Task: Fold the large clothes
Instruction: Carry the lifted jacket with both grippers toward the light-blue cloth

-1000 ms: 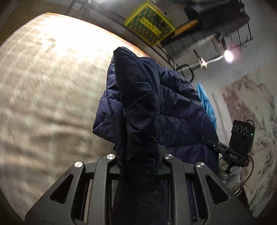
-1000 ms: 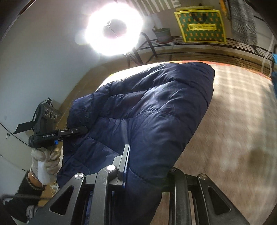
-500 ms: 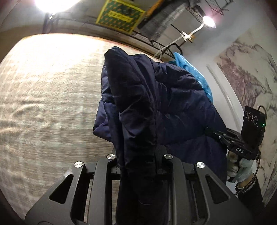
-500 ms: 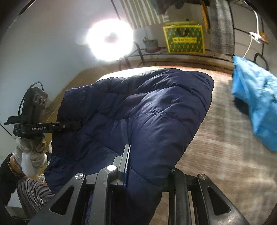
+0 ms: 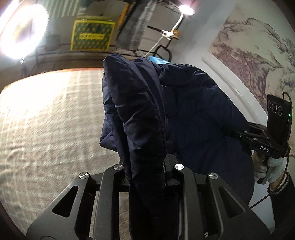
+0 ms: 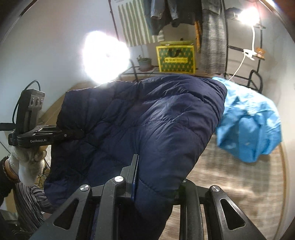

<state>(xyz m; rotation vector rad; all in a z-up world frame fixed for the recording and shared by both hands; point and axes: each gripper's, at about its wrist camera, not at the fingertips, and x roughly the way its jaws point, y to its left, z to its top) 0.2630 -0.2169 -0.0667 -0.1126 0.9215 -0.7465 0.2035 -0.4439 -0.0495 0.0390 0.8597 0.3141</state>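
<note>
1. The left gripper [image 5: 147, 166] is clamped on a thick fold of the navy puffer jacket [image 5: 184, 114]; the padded cloth fills the gap between its jaws and spills down over the black frame.
2. The right gripper [image 6: 156, 175] is likewise clamped on the jacket: one ridged finger [image 6: 135, 166] shows pressed against the quilting, while the other is buried under the fabric.
3. The jacket hangs in the air between the two grippers, raised clear of the beige woven surface [image 5: 46, 120] below it, and is bunched rather than spread flat.
4. In the left wrist view, the other gripper reaches into the jacket from the right edge, carried by a hand in a pale glove [image 5: 271, 166] with a dark sleeve behind it.
5. In the right wrist view, the other gripper bites the jacket's left edge, held by a hand in a white glove [image 6: 27, 160]; a striped garment shows just below that hand.
6. A bright blue garment [image 6: 248, 120] lies crumpled just beside the jacket, on the woven surface.
7. Behind the jacket stands a green and yellow patterned box [image 6: 176, 57] on a dark metal rack, with a small potted plant [image 6: 144, 62] beside it.
8. A ring light [image 6: 105, 59] glares above the jacket's left side, and a clip lamp [image 6: 247, 15] shines well apart, above the blue garment.
</note>
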